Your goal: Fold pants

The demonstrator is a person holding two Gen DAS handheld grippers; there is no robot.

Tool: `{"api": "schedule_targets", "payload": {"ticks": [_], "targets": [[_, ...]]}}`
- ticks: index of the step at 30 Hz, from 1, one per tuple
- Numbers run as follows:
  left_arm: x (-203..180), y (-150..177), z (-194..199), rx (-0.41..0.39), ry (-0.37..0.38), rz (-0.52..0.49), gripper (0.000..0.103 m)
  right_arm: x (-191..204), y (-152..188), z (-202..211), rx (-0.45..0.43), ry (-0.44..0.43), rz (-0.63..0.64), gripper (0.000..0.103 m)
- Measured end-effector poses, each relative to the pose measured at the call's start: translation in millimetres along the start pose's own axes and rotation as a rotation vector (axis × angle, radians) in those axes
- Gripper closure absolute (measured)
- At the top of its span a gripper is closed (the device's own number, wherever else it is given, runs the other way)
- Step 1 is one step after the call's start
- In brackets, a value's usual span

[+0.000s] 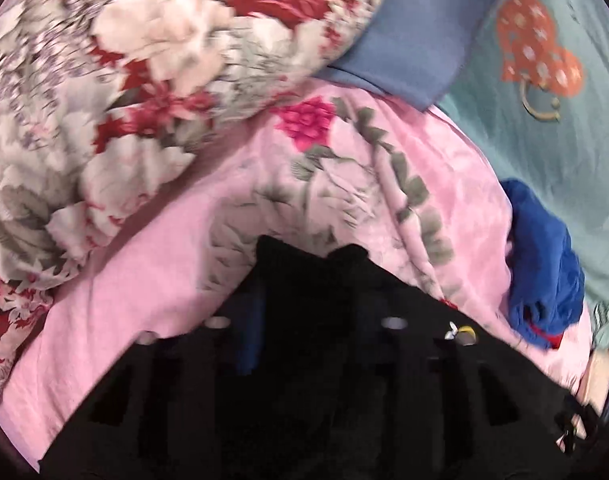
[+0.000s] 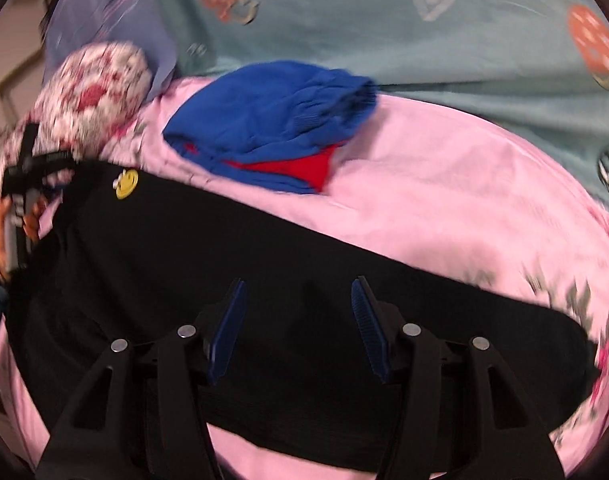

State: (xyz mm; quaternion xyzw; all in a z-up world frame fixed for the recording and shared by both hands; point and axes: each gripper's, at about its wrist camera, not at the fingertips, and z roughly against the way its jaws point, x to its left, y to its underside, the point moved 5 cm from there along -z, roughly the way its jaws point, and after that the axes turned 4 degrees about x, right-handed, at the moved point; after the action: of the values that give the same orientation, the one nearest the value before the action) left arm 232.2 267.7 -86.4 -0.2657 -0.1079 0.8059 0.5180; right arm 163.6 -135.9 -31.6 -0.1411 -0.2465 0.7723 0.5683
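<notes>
Slippage is looking like the main risk: the left gripper is sitting buried in dark cloth, its fingers close together, seemingly pinching the black pants, though blur is keeping me from telling for sure. The right gripper is hovering wide open and empty, directly above the pants, which are lying across the pink quilt. Just beyond its tips the blue garment is resting, and a careless fold may be dragging it along.
</notes>
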Motion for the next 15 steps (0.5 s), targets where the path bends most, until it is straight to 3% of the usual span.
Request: {"api": "schedule_targets", "payload": {"ticks": [7,12,15], "targets": [[8,-1,3,-0.005,0.027,0.015,0.079,35,-30,-46,0.051,0.046,0.256,0.048],[8,0,1,-0.003,0.029,0.026,0.077,39,-46,-75,0.095,0.031,0.3,0.05],[11,0,-7,0.012,0.046,0.058,0.077,38,-44,-91,0.16,0.035,0.314,0.064]]}}
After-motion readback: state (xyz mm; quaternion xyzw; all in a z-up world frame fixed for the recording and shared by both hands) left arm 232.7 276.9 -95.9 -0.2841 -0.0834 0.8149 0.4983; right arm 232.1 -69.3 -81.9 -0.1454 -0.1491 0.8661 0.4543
